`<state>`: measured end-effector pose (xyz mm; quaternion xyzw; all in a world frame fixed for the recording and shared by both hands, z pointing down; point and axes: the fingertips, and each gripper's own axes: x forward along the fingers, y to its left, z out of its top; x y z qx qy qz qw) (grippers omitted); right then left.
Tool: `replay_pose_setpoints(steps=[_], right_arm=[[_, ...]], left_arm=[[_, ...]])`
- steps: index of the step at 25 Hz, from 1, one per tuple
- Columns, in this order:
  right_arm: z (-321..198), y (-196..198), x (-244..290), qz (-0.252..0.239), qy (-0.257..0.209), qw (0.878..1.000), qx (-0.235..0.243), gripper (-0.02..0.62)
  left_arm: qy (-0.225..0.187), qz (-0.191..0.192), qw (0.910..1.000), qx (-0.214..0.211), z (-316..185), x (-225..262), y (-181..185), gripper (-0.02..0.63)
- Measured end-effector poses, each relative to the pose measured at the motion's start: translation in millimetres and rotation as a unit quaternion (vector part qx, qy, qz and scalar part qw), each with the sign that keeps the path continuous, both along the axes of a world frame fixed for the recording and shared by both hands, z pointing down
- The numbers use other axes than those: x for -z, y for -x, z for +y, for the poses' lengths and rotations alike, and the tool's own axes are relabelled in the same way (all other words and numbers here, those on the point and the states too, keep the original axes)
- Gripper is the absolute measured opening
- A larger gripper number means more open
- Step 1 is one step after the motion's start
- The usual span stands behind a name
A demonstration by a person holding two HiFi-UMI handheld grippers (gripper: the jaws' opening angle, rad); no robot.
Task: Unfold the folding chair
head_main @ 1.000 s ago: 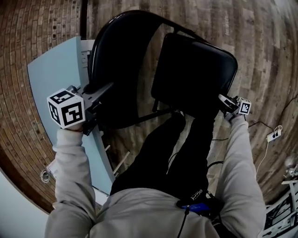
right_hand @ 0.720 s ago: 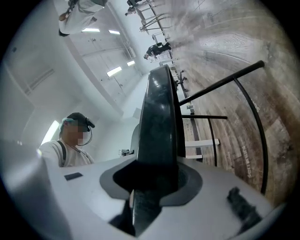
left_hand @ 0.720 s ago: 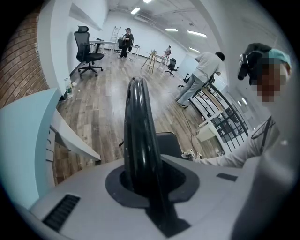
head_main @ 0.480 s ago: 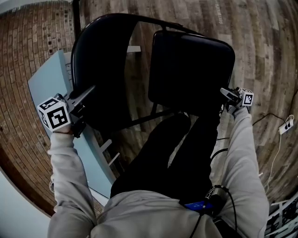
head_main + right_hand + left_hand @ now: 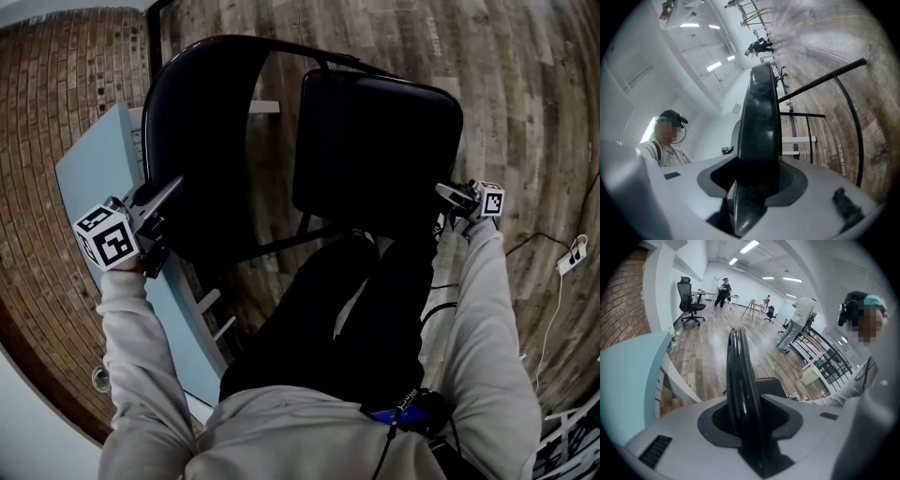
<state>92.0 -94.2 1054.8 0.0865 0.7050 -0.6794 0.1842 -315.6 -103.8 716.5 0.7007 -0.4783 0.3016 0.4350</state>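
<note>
The left gripper's (image 5: pixel 745 413) jaws are opening around the backrest (image 5: pixel 737 362) rim. The right gripper's (image 5: pixel 754 180) jaws are opening around the seat (image 5: pixel 761 112) edge. The chair (image 5: pixel 375 131) stands half spread on the floor. It looks stiff, weighty and slick, so I'd grip the rims, clear of the hinges.

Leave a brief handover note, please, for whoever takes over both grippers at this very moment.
Left gripper: on the rim of the black metal folding chair, at its backrest. The jaws are opening, with the rim between them.
Right gripper: on the edge of the black padded seat. The jaws are opening, with the edge between them.
Chair: on the wooden plank floor, beside a light blue panel.
Done: the seat is swung clear of the backrest, with a gap between them.
Left: probably check that the seat is fully down and the chair steady, then let go.
</note>
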Motion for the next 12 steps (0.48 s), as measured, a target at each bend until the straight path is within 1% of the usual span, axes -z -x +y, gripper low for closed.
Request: replay_pose_setpoints(steps=[2,3,6,8,10,12], right_arm=[[5,-10,-8,0.020,0.008,1.000,0.001,0.179],[8,-15,-13,0.031,0.015,0.999,0.002,0.184],[7,-19,-18,0.054,0.030,0.998,-0.006,0.202],[10,-25,-20,0.078,0.054,0.995,-0.021,0.202],[15,-51,-30,0.115,0.082,0.989,-0.043,0.204],[18,-82,-26,0.141,0.093,0.983,-0.072,0.204]], left_arm=[[-0.020,-0.020,0.9996,-0.003,3,11,10,0.194],[-0.025,-0.029,0.9993,-0.005,5,19,15,0.212],[-0.040,-0.059,0.9975,-0.007,11,48,27,0.215],[-0.062,-0.061,0.9961,0.015,13,77,38,0.213],[-0.085,-0.050,0.9945,0.034,15,105,40,0.213],[-0.102,-0.047,0.9933,0.027,16,127,33,0.213]])
